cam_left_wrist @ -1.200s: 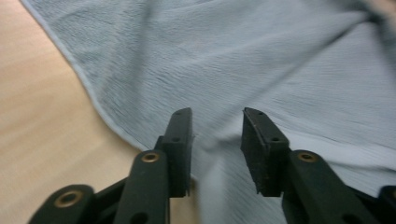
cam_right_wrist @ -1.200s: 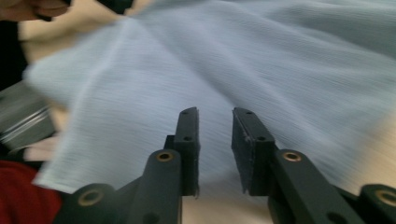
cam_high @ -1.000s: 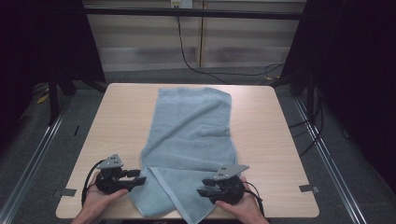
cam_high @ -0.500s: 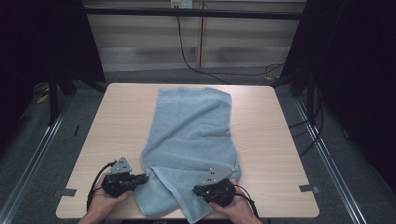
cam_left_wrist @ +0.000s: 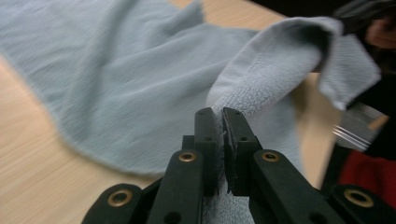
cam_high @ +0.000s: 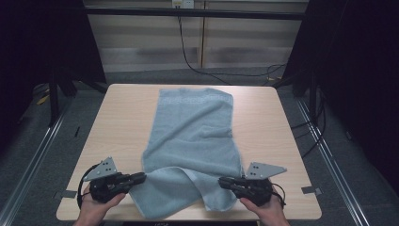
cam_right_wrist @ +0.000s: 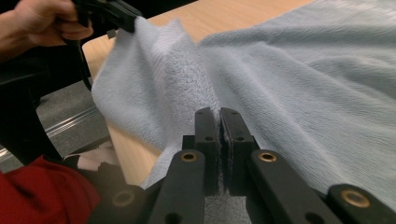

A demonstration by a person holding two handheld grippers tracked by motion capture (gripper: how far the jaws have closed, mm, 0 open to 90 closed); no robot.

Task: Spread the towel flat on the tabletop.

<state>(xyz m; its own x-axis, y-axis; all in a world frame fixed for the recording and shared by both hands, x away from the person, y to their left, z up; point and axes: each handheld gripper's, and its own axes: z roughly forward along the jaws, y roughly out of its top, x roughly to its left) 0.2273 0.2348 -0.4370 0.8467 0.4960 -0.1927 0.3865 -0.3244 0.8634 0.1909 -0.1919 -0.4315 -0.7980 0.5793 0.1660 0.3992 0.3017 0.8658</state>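
A light blue towel (cam_high: 193, 127) lies lengthwise down the middle of the wooden table (cam_high: 122, 117). Its near end is bunched and raised between the two grippers. My left gripper (cam_high: 141, 177) is shut on the towel's near left corner, and in the left gripper view the cloth (cam_left_wrist: 261, 79) is pinched between its black jaws (cam_left_wrist: 218, 114). My right gripper (cam_high: 222, 181) is shut on the near right corner, with the towel (cam_right_wrist: 303, 93) clamped between its jaws (cam_right_wrist: 219, 114). A hand holds each gripper at the table's near edge.
The table's near edge runs just behind both hands. Grey tape marks (cam_high: 311, 190) sit at the near corners. Metal rails (cam_high: 37, 155) flank the table on the dark floor, and a cable (cam_high: 188, 52) hangs at the back wall.
Both grippers went from open beside the towel's near end to shut on its corners. They rose a little, and the near edge now lifts off the table and is stretched wider.
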